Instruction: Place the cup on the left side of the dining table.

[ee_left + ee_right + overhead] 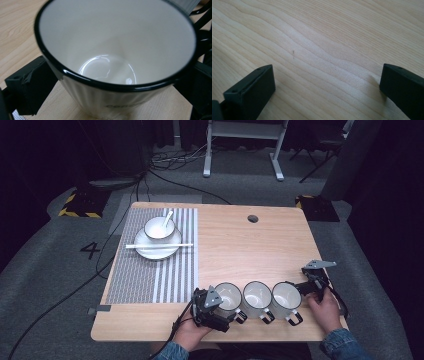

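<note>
From above, we see three mugs along the table's [225,245] near edge, handles toward us; the left gripper [212,307] straddles the leftmost mug [228,297]. A plate [157,245] with bowl [159,227] sits far-left.

In the left gripper view, our jaws flank the upright mug [115,50]; whether they press it, we cannot tell.

In the right gripper view, our jaws stand spread over bare wood [317,45].

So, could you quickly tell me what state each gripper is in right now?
Left gripper: jaws either side of the leftmost mug, apparently closed on it.
Right gripper: open, holding nothing, jaws wide apart over bare table.

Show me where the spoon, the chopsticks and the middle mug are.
spoon [167,216], high view, on its handle above the bowl's rim.
chopsticks [159,245], high view, mid-length, across the plate.
middle mug [257,294], high view, on its white inside.
</note>
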`<state>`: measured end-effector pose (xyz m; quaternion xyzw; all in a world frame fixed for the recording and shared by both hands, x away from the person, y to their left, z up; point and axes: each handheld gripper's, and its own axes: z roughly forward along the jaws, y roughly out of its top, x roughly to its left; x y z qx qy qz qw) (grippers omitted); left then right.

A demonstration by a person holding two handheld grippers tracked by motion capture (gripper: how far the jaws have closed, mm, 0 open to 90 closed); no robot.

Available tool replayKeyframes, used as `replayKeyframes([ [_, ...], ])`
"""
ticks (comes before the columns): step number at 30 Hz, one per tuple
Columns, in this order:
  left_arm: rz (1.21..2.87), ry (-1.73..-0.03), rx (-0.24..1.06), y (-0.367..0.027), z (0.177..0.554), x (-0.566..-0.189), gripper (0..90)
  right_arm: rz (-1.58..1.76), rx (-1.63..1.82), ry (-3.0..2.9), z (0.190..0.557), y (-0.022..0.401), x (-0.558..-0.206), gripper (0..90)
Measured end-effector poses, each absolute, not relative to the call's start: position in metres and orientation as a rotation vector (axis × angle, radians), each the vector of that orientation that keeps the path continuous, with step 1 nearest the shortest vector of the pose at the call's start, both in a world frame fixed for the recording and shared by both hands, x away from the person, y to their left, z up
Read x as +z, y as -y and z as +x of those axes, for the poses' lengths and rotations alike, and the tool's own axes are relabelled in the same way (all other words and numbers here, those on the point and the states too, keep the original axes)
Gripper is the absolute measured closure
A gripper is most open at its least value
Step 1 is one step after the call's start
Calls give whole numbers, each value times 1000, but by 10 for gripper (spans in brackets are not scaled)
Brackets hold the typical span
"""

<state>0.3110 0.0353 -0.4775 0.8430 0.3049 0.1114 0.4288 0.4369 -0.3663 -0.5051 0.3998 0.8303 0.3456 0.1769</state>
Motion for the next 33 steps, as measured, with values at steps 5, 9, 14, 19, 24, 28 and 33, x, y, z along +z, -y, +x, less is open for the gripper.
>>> replayKeyframes([
  [5,2145,-781,290,-29,314,-482,0,1131,978,-2350,437,366,-505,2],
  [9,2164,-806,338,-19,316,-490,0,1132,979,-2349,437,366,-505,2],
  [14,2105,-820,339,-17,319,-494,19,1131,979,-2350,437,366,-505,2],
  [19,2038,-835,321,-17,318,-498,19,1131,979,-2349,437,366,-505,2],
  [24,2024,-847,324,-17,317,-498,18,1132,979,-2349,437,366,-505,2],
  [28,2020,-852,334,-17,316,-498,21,1130,978,-2350,437,366,-505,2],
  [33,2015,-849,360,-16,314,-498,26,1131,978,-2350,437,366,-505,2],
])
